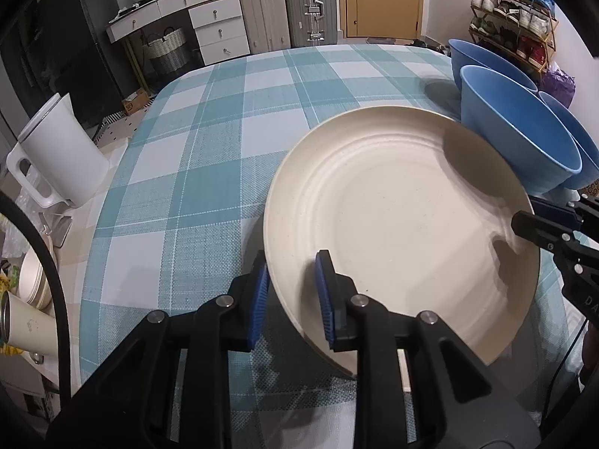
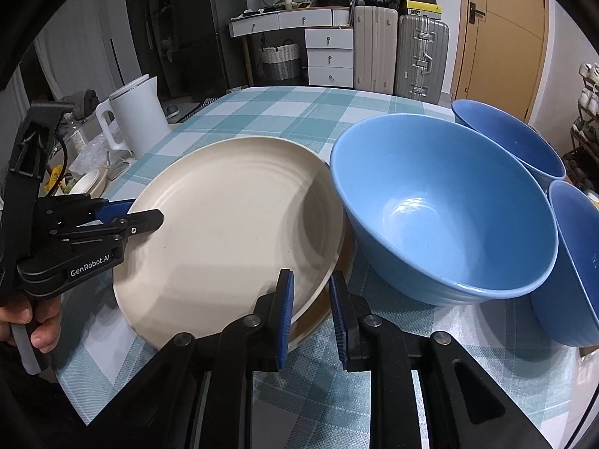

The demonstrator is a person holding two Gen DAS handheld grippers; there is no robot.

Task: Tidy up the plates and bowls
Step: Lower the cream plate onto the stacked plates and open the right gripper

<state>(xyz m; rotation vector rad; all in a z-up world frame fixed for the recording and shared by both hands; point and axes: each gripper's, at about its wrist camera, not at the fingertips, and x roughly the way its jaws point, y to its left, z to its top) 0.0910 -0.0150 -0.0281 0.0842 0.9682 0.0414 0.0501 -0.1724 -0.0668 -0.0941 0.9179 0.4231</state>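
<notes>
Left wrist view: left gripper (image 1: 292, 295) at bottom centre, its blue pads straddling the near rim of the cream plate (image 1: 397, 232) with gaps on both sides, not clamped. Plate sits right of centre on the checked tablecloth (image 1: 194, 172). Light blue bowl (image 1: 520, 131) at upper right, touching the plate's far rim.

Right wrist view: right gripper (image 2: 311, 310) at bottom centre, fingers apart astride the plate's near right rim. Left gripper at frame left, over the plate's edge. Two darker blue bowls (image 2: 509, 138) at far right.

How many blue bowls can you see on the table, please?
3: the large bowl beside the cream plate, a second bowl behind it, a third bowl at the right edge. Others may be hidden.
</notes>
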